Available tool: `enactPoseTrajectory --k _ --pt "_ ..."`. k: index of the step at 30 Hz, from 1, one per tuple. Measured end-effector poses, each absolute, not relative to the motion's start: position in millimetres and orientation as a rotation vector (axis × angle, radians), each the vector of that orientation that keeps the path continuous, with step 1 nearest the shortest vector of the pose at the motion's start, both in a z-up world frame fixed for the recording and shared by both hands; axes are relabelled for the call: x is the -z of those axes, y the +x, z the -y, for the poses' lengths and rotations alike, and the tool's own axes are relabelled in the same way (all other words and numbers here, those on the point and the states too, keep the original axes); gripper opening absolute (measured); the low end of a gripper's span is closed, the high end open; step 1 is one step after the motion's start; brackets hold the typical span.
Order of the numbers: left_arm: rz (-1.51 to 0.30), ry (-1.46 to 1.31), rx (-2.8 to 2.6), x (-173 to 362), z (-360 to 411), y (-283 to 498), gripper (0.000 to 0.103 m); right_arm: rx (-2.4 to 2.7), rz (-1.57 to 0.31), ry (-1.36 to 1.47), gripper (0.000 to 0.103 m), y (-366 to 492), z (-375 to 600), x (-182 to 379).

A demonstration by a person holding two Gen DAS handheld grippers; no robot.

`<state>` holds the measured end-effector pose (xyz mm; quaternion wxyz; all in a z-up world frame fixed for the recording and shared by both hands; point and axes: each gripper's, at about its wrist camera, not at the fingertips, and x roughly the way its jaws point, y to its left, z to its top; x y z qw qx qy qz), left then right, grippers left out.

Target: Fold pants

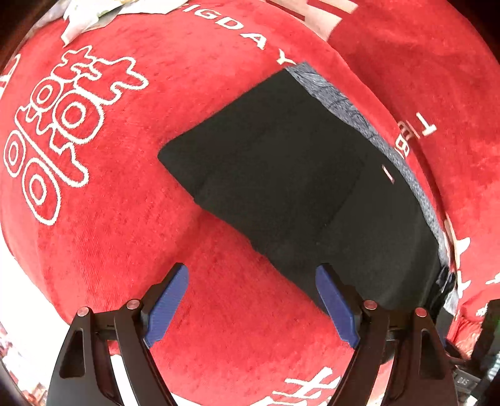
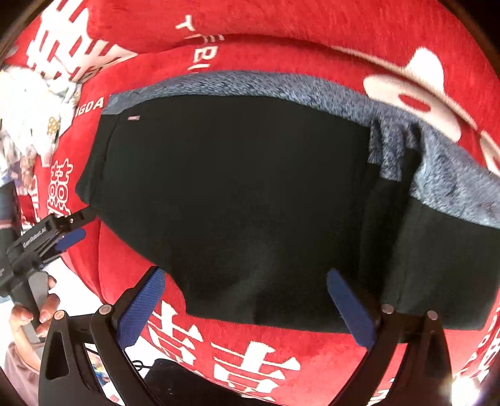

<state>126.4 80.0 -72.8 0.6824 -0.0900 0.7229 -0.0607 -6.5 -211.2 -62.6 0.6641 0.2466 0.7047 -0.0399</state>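
Black pants (image 1: 300,187) with a grey fleece lining (image 1: 343,103) lie folded on a red blanket (image 1: 125,218). My left gripper (image 1: 253,299) hovers open over the blanket at the pants' near edge, its right finger above the black cloth. The right wrist view fills with the pants (image 2: 237,193), the fleece lining (image 2: 437,178) showing along the far and right sides. There my right gripper (image 2: 247,303) is open above the pants' near hem, pads not pressing on the cloth. The left gripper (image 2: 78,226) appears at the pants' left corner, held by a hand (image 2: 40,309).
The red blanket (image 2: 281,47) carries white characters and letters and bunches into a ridge behind the pants. White patterned stuff (image 2: 31,109) lies at the far left, also seen as white scraps (image 1: 84,15). A dark object with a cable (image 2: 175,378) sits below the blanket's front edge.
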Motion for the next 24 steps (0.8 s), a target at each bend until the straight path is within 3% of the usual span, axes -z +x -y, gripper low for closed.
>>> enactPoseTrajectory --k 12,24 --pt "-1.626 -0.362 0.160 86 -122 147 0.084 0.099 -1.591 0.622 0.103 -14 214 81" --pt "-1.639 -0.374 0.218 88 -110 156 0.084 0.070 -1.574 0.647 0.103 -19 220 84"
